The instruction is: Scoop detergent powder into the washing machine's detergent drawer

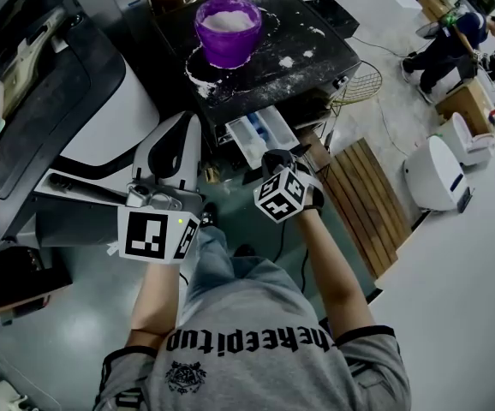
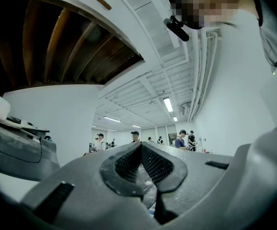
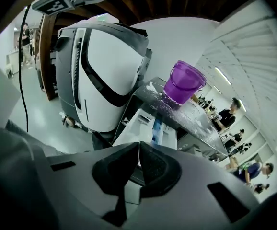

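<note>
Detergent powder (image 1: 228,20) lies in the purple bucket (image 1: 228,41) on the washing machine's dark top (image 1: 316,50), at 12 o'clock from both grippers and well apart from them. The detergent drawer (image 1: 260,135) stands pulled out, near the right gripper (image 3: 138,145) at its 11 o'clock. The left gripper (image 2: 141,147) is at the right one's 9 o'clock. Both have their jaws pressed together with nothing between.

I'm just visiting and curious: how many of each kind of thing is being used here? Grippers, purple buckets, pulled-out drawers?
Grippers: 2 (left gripper, right gripper)
Purple bucket of powder: 1
Open detergent drawer: 1
Total: 4
</note>
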### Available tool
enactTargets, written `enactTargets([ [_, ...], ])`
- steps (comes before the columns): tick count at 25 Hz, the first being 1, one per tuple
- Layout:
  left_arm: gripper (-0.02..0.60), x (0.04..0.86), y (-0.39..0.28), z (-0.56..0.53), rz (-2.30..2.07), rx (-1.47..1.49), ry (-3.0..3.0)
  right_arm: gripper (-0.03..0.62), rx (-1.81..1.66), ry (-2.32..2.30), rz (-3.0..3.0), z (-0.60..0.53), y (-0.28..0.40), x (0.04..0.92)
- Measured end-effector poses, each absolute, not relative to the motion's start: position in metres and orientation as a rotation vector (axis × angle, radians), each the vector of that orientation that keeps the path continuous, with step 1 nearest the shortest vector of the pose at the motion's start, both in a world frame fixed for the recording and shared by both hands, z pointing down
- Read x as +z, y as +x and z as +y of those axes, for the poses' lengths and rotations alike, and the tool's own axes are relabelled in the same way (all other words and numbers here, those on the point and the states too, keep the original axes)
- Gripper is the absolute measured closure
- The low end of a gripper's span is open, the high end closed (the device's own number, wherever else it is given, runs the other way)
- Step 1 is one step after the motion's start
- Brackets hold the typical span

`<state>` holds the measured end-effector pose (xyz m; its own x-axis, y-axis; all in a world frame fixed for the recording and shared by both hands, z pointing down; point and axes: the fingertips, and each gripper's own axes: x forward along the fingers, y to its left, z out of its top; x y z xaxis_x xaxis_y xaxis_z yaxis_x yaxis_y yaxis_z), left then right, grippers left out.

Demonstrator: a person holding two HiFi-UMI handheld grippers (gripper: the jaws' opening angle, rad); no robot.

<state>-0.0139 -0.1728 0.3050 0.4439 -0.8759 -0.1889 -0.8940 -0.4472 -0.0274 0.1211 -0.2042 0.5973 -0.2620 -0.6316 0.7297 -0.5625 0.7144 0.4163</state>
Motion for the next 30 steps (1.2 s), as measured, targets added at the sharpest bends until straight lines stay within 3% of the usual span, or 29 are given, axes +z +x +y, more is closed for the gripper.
enactTargets([
  [10, 0.577, 0.303, -0.016, -0.171, 1.576, 0.232, -2.561, 0.587, -0.298, 0.850, -1.834, -0.202, 0.119, 0.598],
  [30, 0.578, 0.299, -0.014, -0.160, 1.584, 0.243, -2.543, 0.588, -0.388, 0.810, -1.773, -0.196, 0.121, 0.595],
])
